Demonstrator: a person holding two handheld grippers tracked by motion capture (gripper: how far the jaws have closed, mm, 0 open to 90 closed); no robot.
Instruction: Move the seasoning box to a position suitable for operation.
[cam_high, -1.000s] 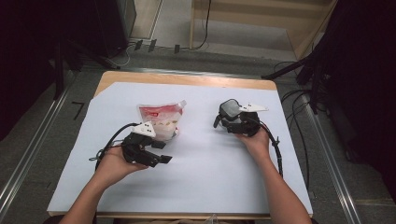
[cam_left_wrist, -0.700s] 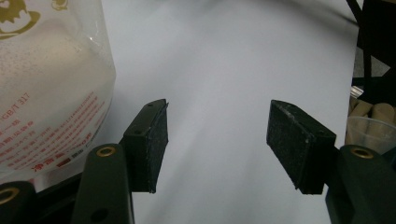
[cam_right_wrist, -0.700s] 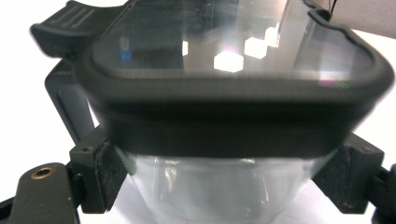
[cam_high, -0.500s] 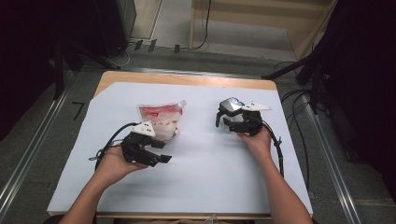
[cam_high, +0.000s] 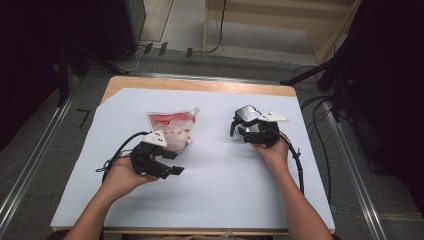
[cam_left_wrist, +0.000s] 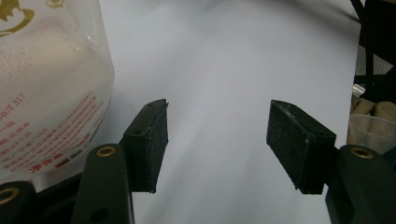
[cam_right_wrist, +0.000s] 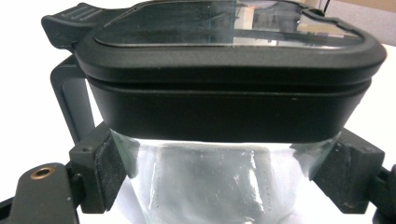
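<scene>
The right gripper (cam_high: 239, 127) has edged left, jaws gripping one jar (cam_right_wrist: 224, 186); left gripper (cam_high: 172, 162) jaws released beside one pouch (cam_high: 172, 127).

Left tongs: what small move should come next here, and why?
Probably swing the left tongs toward the pouch and close on it. Their pads stand apart over bare white sheet, with the pouch just off to one side, while the right tongs already clamp the black-lidded glass jar.
</scene>
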